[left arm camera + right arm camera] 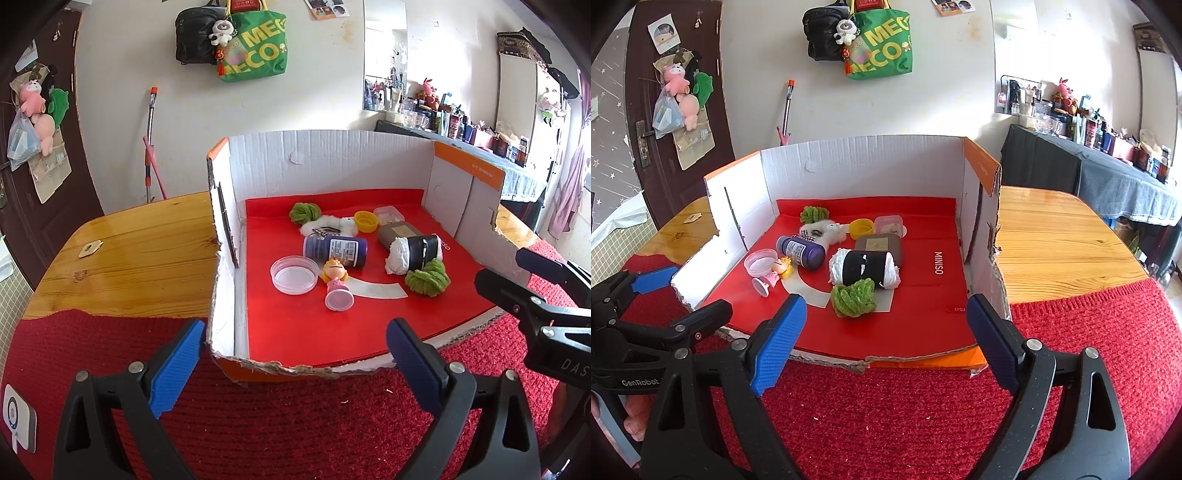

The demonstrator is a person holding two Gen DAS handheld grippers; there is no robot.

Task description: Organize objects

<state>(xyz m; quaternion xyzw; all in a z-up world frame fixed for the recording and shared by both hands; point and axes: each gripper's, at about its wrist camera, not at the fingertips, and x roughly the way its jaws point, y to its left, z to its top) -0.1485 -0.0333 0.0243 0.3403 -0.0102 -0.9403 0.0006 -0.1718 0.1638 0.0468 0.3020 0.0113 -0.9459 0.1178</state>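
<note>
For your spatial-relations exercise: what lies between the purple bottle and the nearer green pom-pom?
The white yarn roll with a black band lies between the purple bottle and the green pom-pom; the right wrist view shows it.

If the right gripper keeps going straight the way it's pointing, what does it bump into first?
Probably the fuzzy green ball at the front of the box. The right gripper is open and empty, aimed over the torn front edge, though depth is hard to judge.

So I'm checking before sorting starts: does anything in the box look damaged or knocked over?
Yes. The cardboard box has a ragged, torn front edge, and the purple bottle and small doll lie on their sides on its red floor.
</note>
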